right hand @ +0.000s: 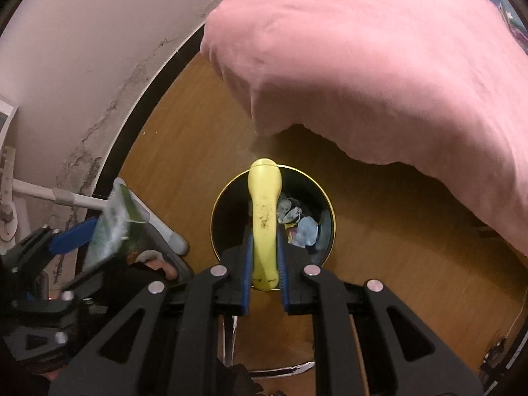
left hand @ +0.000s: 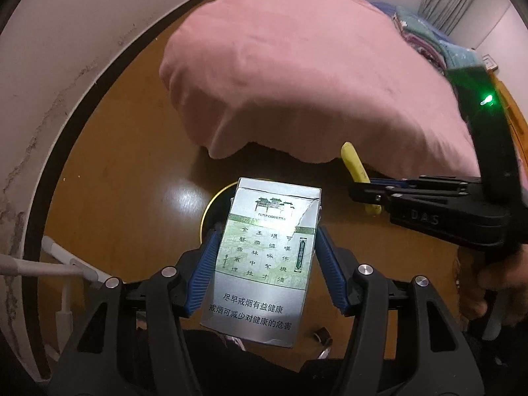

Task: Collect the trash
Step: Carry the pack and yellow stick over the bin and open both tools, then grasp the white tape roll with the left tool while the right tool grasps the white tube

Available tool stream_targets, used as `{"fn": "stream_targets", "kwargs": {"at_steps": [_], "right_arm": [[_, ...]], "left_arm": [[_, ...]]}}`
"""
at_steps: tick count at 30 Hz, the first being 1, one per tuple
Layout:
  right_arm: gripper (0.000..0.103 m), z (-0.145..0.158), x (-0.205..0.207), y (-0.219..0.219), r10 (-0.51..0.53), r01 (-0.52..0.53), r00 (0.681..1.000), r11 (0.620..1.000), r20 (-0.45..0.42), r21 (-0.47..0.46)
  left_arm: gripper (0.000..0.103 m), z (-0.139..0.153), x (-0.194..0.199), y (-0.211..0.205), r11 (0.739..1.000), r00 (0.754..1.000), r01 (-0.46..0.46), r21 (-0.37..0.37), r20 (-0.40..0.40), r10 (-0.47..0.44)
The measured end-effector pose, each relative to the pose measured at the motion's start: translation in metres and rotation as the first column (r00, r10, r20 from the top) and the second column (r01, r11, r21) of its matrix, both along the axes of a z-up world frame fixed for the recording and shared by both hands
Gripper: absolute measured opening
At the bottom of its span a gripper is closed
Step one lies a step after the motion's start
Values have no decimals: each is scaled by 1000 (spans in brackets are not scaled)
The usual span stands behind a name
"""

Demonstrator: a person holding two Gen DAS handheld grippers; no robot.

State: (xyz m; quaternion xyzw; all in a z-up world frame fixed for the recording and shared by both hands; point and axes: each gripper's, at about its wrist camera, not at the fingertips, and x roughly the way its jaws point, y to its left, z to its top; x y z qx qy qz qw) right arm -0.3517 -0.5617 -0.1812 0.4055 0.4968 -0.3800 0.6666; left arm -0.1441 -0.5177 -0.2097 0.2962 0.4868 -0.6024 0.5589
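Note:
My left gripper [left hand: 269,229] is shut on a silver and green cigarette pack [left hand: 264,257], blue pads pressing both long sides. It hangs over the gold rim of a black round bin [left hand: 206,214], which the pack mostly hides. My right gripper [right hand: 264,227] is shut on a yellow banana-like piece [right hand: 264,211] with dark specks, directly above the bin [right hand: 332,221]. Crumpled paper [right hand: 305,231] lies inside the bin. In the left wrist view the right gripper [left hand: 354,193] shows at the right with the yellow piece [left hand: 353,165]. The cigarette pack [right hand: 112,227] appears at the left of the right wrist view.
A pink bedspread [right hand: 379,66] overhangs the wooden floor [right hand: 184,151] just behind the bin. A white wall with peeling paint [left hand: 66,82] and a dark skirting run on the left. White tubing [right hand: 39,194] leans there. A chrome ring [right hand: 280,369] lies under the right gripper.

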Motion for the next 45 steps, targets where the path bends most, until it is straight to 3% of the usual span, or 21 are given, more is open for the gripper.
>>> {"fn": "stream_targets", "kwargs": {"at_steps": [9, 13, 23, 24, 27, 32, 35, 37, 40, 42, 45], "right_arm": [[14, -2, -1, -2, 5, -5, 1000, 1000, 22, 18], [14, -3, 0, 1, 6, -7, 1000, 1000, 27, 18], [15, -2, 3, -2, 16, -17, 999, 1000, 32, 15], [21, -2, 4, -2, 20, -20, 999, 1000, 31, 11], [65, 7, 7, 1, 27, -26, 999, 999, 29, -30], [65, 54, 22, 15, 62, -56, 997, 986, 35, -157], [65, 94, 51, 38, 139, -119, 988, 965, 71, -232], [65, 123, 87, 59, 233, -199, 968, 938, 94, -282], [66, 158, 144, 93, 380, -318, 914, 887, 139, -336], [69, 178, 196, 128, 511, -427, 842, 828, 173, -364], [69, 190, 272, 186, 678, -582, 706, 720, 204, -378]], "left_arm": [[59, -12, -9, -8, 1000, 1000, 12, 22, -9, -11], [67, -11, -9, -11, 1000, 1000, 12, 25, -4, -12], [74, 6, -7, -1, 1000, 999, 10, -3, 36, -10], [76, 12, -7, 2, 1000, 999, 9, -14, 49, -9], [82, 32, -5, 12, 999, 997, 4, -48, 73, -1], [84, 83, 4, 40, 992, 995, -16, -125, 93, 27], [90, 124, 20, 70, 982, 992, -52, -182, 106, 72], [92, 151, 37, 96, 971, 987, -89, -221, 111, 116], [94, 188, 78, 149, 943, 961, -177, -281, 158, 227], [96, 204, 117, 195, 910, 921, -274, -310, 189, 342], [96, 211, 175, 268, 841, 827, -442, -313, 222, 517]]}}
